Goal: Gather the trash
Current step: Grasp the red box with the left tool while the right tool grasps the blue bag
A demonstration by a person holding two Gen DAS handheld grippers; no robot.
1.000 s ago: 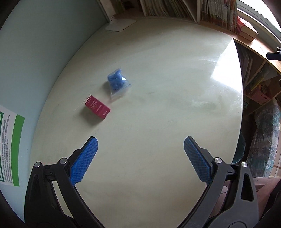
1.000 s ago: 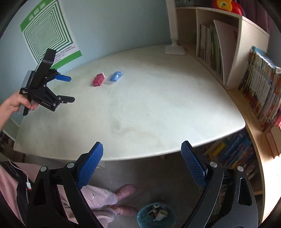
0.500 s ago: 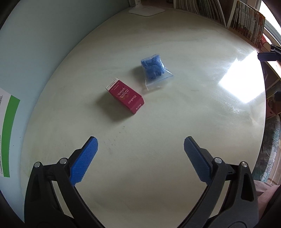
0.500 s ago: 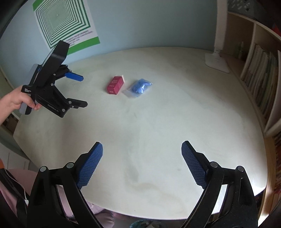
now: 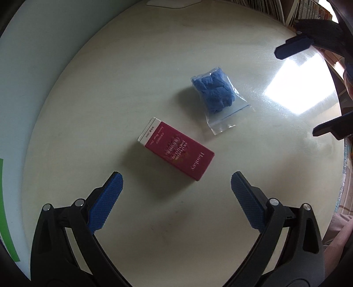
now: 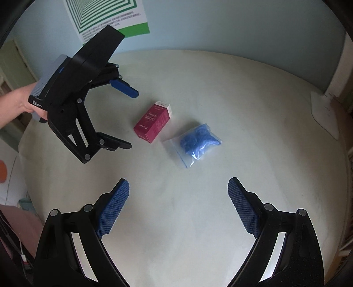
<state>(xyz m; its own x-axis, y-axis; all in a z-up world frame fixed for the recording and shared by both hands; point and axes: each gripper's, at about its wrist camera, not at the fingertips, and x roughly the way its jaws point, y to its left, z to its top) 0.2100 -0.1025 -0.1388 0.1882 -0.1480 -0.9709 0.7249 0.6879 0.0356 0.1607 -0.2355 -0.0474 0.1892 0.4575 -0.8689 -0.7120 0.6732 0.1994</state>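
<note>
A dark red carton (image 5: 177,150) lies flat on the pale table (image 5: 154,231), and a clear zip bag with crumpled blue material (image 5: 217,97) lies just beyond it. My left gripper (image 5: 176,183) is open and empty, close in front of the carton. In the right wrist view the carton (image 6: 153,121) and the bag (image 6: 197,142) lie mid-table, and my right gripper (image 6: 178,187) is open and empty, a little short of the bag. The left gripper (image 6: 132,119) shows there at the left, jaws apart beside the carton. The right gripper (image 5: 308,92) shows at the right edge of the left wrist view.
A white lamp base (image 6: 324,112) stands at the table's far right. A green-and-white poster (image 6: 106,15) hangs on the blue wall. Books (image 5: 297,8) fill shelves past the table's far edge.
Both grippers have moved in over the table toward the carton and bag, which now look much larger and closer. The right gripper has come up from below the table edge. Both stay open.
</note>
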